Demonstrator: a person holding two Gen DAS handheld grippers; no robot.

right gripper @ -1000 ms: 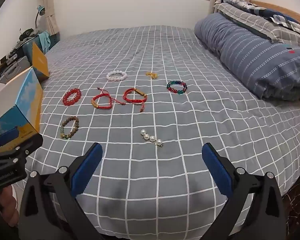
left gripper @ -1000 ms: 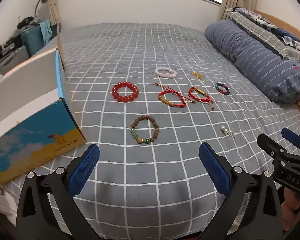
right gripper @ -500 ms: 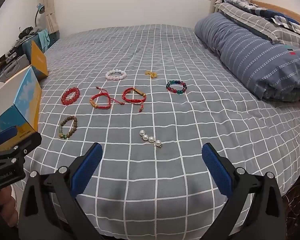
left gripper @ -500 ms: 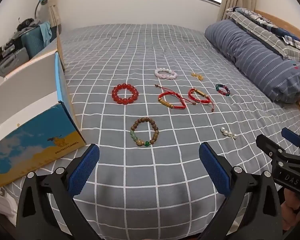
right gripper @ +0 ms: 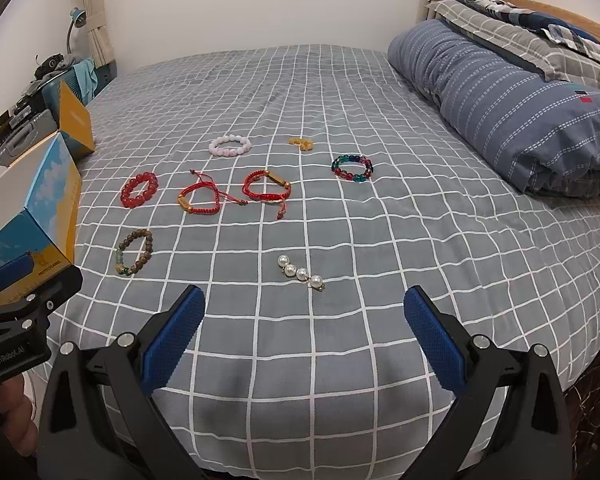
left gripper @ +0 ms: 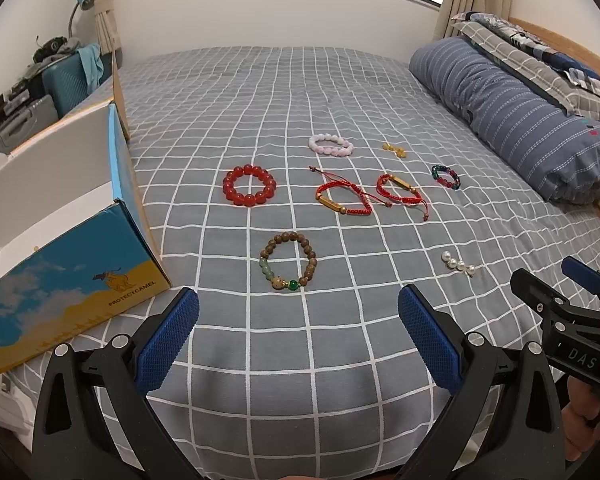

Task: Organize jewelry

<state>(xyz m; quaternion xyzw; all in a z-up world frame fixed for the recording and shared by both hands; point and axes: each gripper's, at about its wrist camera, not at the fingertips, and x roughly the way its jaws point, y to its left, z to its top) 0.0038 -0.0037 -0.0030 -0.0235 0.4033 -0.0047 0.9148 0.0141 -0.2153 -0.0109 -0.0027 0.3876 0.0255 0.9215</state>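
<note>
Jewelry lies spread on a grey checked bed. A brown wooden bead bracelet (left gripper: 289,260) (right gripper: 134,252) sits just ahead of my open left gripper (left gripper: 298,330). A pearl clip (right gripper: 300,272) (left gripper: 458,264) lies ahead of my open right gripper (right gripper: 304,330). Farther off are a red bead bracelet (left gripper: 249,185) (right gripper: 139,189), two red cord bracelets (left gripper: 342,200) (left gripper: 400,192), a pink bead bracelet (left gripper: 331,145), a small gold piece (left gripper: 394,149) and a multicoloured bead bracelet (right gripper: 352,167). An open blue-and-yellow box (left gripper: 60,248) stands at the left.
A rolled blue striped duvet (right gripper: 512,96) lies along the bed's right side by a wooden headboard (left gripper: 560,40). Suitcases and clutter (left gripper: 40,80) stand beyond the box at the left. The bed's front edge (left gripper: 300,440) is under both grippers.
Both grippers have edged slightly forward toward the jewelry and stay open. Nothing on the bed has moved.
</note>
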